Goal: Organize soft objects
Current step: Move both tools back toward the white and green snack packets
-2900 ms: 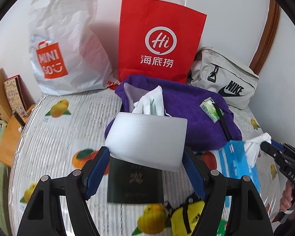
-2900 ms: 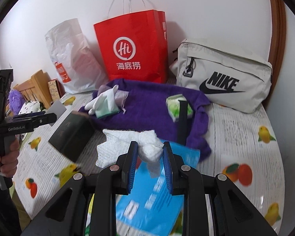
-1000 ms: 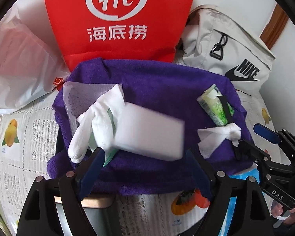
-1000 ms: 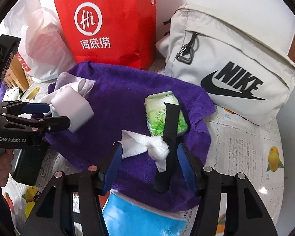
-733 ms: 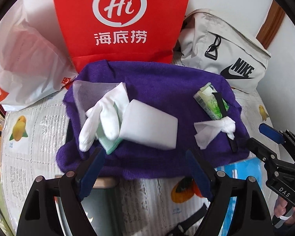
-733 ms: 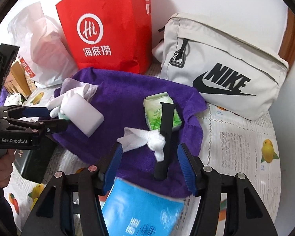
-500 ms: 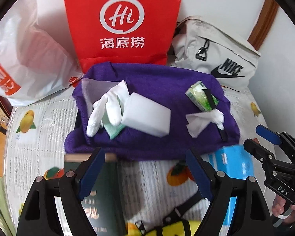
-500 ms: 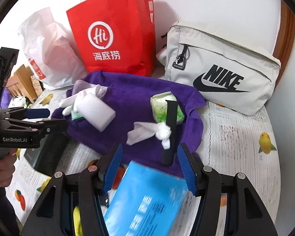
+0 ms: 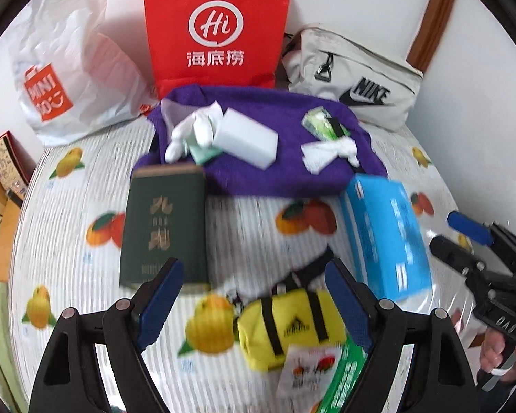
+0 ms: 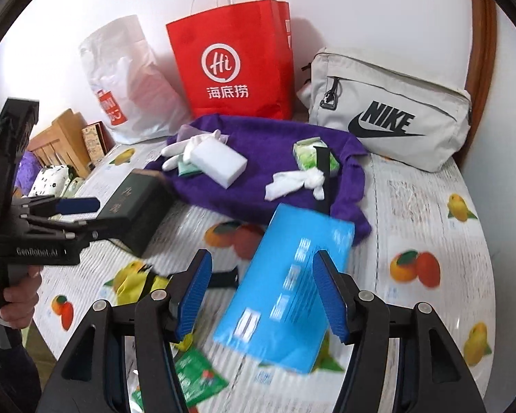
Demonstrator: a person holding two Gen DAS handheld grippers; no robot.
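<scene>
A purple towel (image 9: 258,175) (image 10: 258,192) lies spread at the back of the fruit-print table. On it rest a white sponge block (image 9: 247,137) (image 10: 220,161), a white glove (image 9: 189,130), a knotted white tissue (image 9: 326,149) (image 10: 292,179) and a green tissue pack (image 9: 321,124). My left gripper (image 9: 251,268) hangs open over the table's front with nothing between its fingers. My right gripper (image 10: 262,261) is apart from the towel; its jaws are opening, and the blue tissue pack (image 10: 289,282) lies on the table beneath them, not gripped.
A dark green box (image 9: 165,223) sits left of centre and a small yellow bag (image 9: 292,330) at the front, beside green packets. Along the wall stand a red paper bag (image 9: 216,27), a white plastic bag (image 9: 68,69) and a grey Nike pouch (image 9: 354,72).
The left gripper let go of the sponge and the right let go of the knotted tissue; both lie on the towel. Both grippers have drawn back toward the table's front.
</scene>
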